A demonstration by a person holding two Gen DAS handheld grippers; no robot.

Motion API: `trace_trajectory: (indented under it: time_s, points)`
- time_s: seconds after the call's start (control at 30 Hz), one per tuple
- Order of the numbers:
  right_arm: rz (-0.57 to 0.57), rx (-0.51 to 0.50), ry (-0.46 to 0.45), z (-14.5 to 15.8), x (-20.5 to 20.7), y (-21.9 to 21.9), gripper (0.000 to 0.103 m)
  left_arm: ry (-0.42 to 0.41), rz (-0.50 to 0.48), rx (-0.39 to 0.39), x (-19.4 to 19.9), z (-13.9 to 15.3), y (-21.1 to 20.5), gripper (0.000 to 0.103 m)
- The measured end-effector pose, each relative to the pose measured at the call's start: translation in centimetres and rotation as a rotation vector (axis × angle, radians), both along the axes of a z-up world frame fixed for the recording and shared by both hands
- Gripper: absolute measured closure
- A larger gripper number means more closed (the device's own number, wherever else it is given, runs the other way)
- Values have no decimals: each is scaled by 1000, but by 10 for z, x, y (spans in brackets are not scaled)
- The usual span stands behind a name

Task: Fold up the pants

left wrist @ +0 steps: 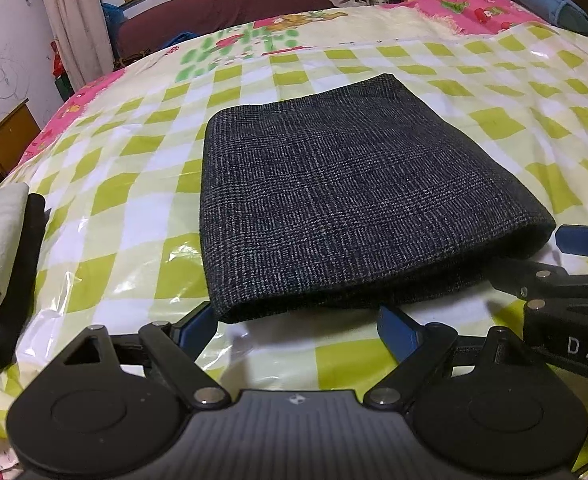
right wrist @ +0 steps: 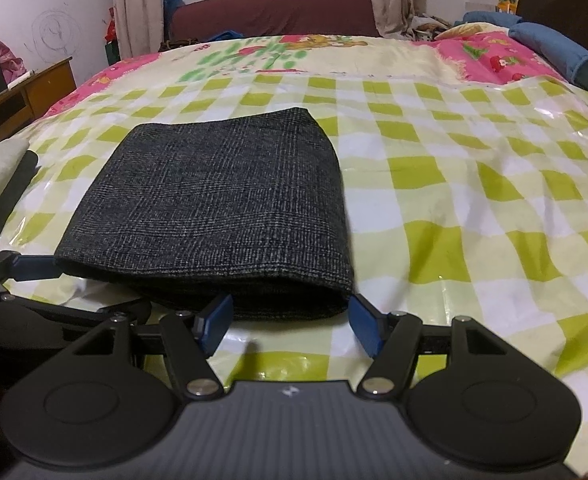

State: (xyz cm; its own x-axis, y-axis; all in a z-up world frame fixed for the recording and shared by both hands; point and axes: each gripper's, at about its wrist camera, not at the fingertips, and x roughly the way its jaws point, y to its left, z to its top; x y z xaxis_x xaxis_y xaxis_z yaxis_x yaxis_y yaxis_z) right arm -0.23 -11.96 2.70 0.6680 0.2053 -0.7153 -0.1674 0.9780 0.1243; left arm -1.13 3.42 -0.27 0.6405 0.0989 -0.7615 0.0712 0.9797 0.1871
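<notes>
The dark grey checked pants (left wrist: 334,200) lie folded into a compact rectangle on the green-and-white checked plastic sheet (left wrist: 134,208) over the bed; they also show in the right wrist view (right wrist: 222,208). My left gripper (left wrist: 300,326) is open and empty, its blue fingers spread just in front of the folded near edge. My right gripper (right wrist: 290,322) is open and empty, at the near right corner of the pants. The right gripper also shows at the right edge of the left wrist view (left wrist: 574,272).
A folded pile of pale and black clothes (left wrist: 2,264) lies at the left. Blue pillows (right wrist: 554,48) sit at the far right, a wooden desk (right wrist: 34,88) stands left of the bed, and a maroon couch (right wrist: 274,12) is behind.
</notes>
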Motion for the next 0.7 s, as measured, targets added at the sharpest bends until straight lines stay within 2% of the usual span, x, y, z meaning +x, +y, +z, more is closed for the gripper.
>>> trace_trajectory:
  time_s: [0.7]
  points:
    - [0, -24, -4, 0, 0, 1, 38, -3, -2, 7, 1, -1, -1, 3]
